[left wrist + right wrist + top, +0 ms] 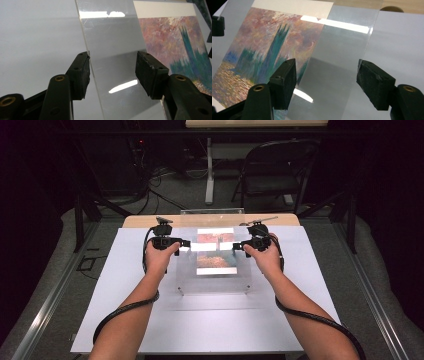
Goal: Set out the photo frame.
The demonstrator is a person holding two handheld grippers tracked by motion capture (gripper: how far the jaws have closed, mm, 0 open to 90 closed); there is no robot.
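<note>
Acrylic sheet (212, 270) over the painted print (216, 251) sits between our two grippers: left gripper (112, 72) and right gripper (325, 82) each straddle an edge, jaws apart, pads not pressing. Beneath lies a white board (150, 320) on the table (135, 221); beyond, a dark room with a folding chair (275, 170). Both forearms reach forward, hands level.

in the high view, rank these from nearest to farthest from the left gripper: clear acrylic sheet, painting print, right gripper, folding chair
1. clear acrylic sheet: its left edge lies between the left gripper jaws.
2. painting print: just right of it, mid-sheet.
3. right gripper: at the sheet's opposite edge.
4. folding chair: beyond the table, upper right.
</note>
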